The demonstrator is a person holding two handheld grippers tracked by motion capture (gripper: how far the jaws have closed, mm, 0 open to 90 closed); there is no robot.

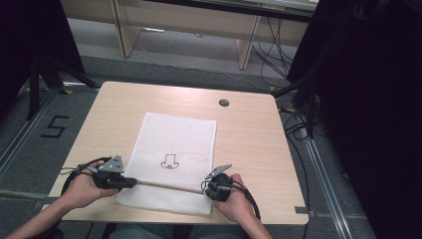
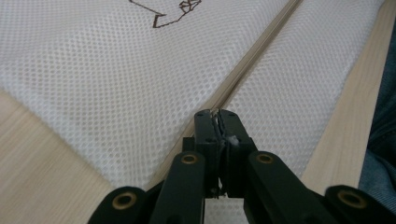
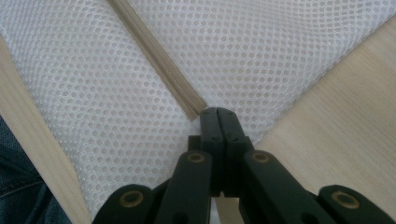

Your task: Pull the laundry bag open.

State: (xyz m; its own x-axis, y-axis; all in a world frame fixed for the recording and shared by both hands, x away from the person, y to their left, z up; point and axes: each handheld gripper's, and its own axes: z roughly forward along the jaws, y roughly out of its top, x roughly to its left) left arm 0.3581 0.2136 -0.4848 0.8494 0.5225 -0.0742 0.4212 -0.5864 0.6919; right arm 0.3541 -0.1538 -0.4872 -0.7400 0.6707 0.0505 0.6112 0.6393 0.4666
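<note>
Your light wooden table [image 1: 249, 134] carries a white mesh bag [image 1: 179, 134], lying flat at the centre — a beige zipper [image 1: 164, 185] crosses its near end. Your left gripper [image 1: 130, 182] is clamped on the zipper's left end; your right gripper [image 1: 208, 189] is pinched tight on its right end.

Left gripper [image 1: 130, 182] fingers pressed together, right gripper [image 1: 205, 189] likewise
</note>
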